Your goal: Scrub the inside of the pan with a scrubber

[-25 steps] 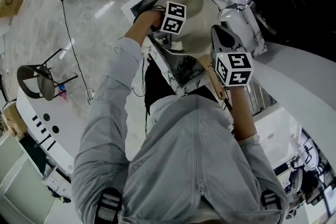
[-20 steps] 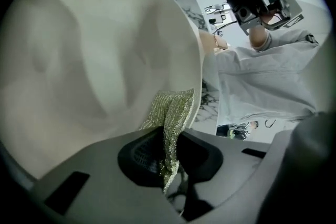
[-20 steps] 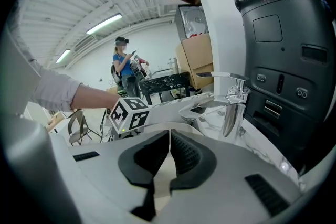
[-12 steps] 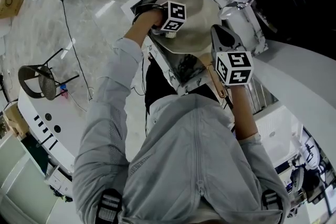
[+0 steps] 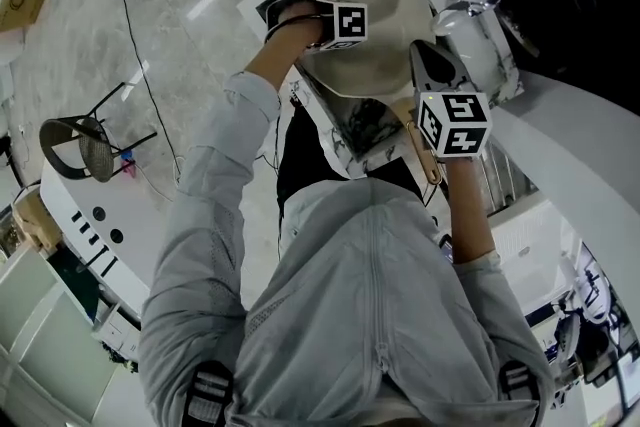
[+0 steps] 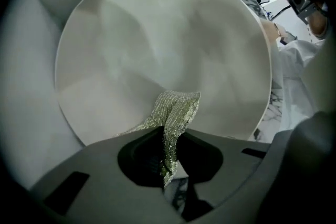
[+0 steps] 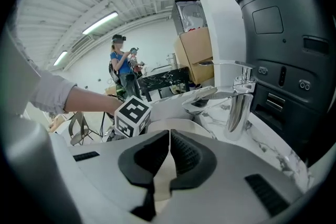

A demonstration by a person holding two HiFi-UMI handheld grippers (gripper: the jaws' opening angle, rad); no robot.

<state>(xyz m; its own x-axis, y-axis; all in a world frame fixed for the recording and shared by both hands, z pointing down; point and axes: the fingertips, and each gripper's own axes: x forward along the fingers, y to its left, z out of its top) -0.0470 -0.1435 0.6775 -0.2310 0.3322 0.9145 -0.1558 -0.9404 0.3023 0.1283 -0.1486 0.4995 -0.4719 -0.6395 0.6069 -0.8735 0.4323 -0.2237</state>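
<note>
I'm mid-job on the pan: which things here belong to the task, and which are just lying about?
In the job:
pan
scrubber
left gripper, pinching the scrubber
right gripper, holding the pan

Lying about:
faucet
chair
black appliance

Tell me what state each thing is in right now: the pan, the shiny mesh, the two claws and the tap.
pan: tipped up, its inside facing the left claw.
scrubber: pinched at one end, its loose end lying against the pan's inside.
left claw: shut on the scrubber.
right claw: shut on the pan's edge, it seems.
tap: no water seen running.
</note>
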